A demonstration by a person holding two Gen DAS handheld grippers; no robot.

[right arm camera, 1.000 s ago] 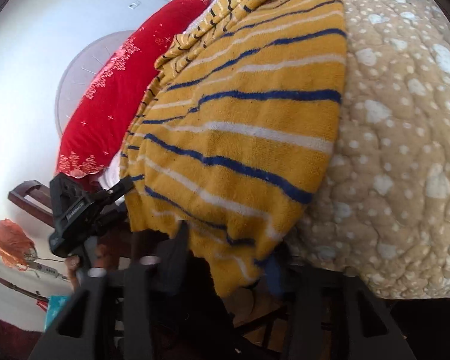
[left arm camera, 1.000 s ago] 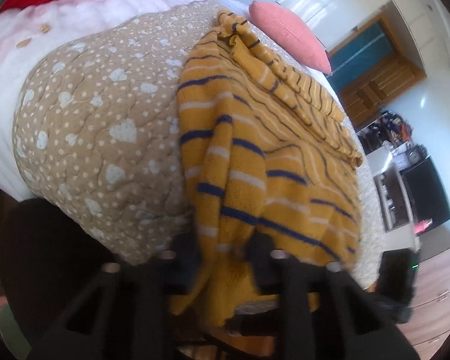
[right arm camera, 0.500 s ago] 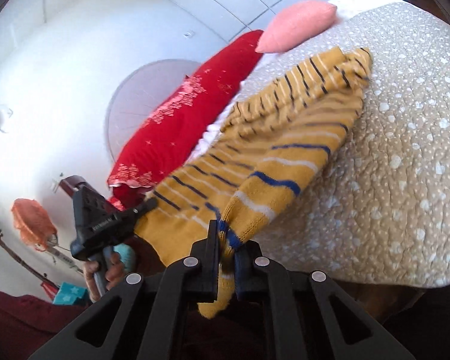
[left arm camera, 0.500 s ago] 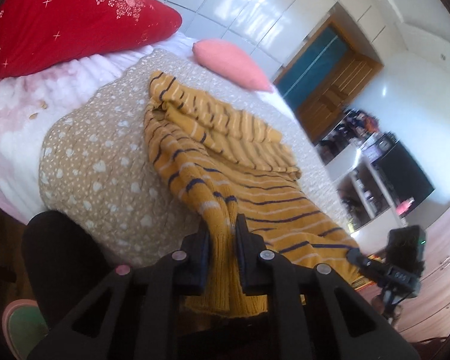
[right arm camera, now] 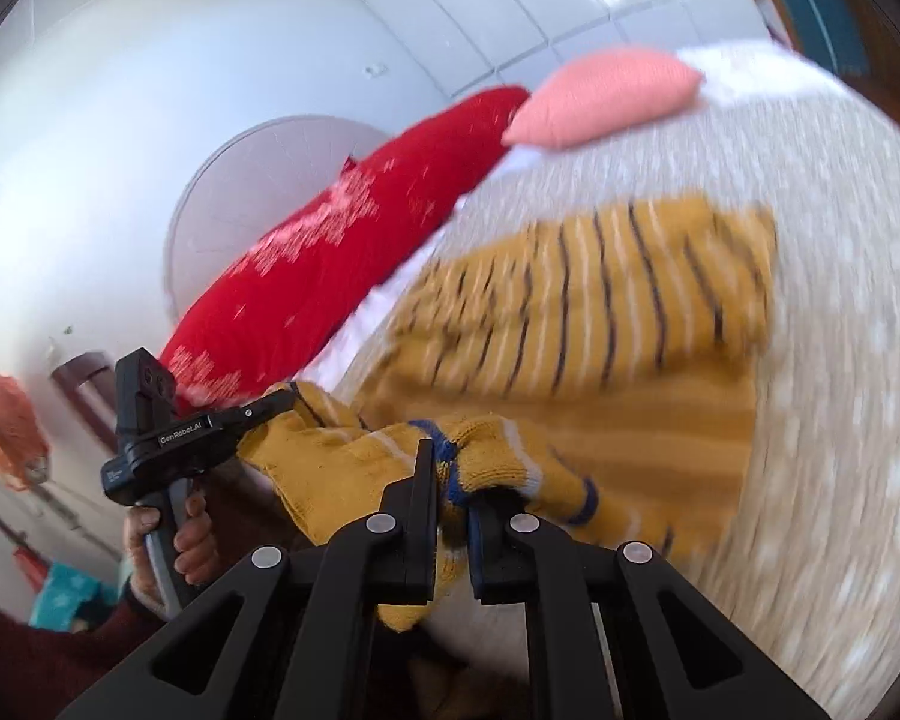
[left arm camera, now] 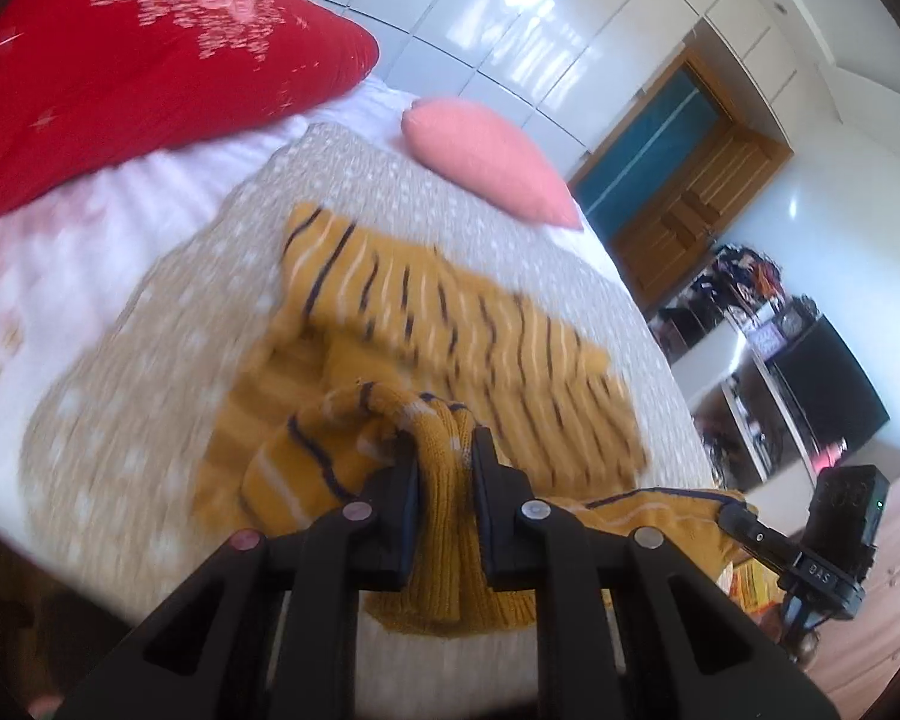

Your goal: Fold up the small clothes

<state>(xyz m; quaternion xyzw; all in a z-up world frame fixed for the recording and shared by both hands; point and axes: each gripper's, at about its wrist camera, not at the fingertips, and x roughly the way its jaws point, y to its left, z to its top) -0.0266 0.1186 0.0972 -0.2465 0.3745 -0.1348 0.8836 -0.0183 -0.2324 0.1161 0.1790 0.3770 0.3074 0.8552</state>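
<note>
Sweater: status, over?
Left tool shut on sweater hem. Right tool shut on hem too. Hem lifted; far half flat on quilt. Nothing in the way.

A chunky ribbed knit, mustard with navy and white stripes, is seen in the sweater (left arm camera: 474, 348), matt and slightly fuzzy. Matt black plastic with small bright metal rivets is shown by the left gripper (left arm camera: 441, 444) and right gripper (right arm camera: 450, 468). At 12 o'clock, the quilted bedspread (right arm camera: 840, 228) appears soft and dotted, the pink cushion (left arm camera: 486, 156) finely knitted, the wall tiles (left arm camera: 510, 12) glossy.
</note>
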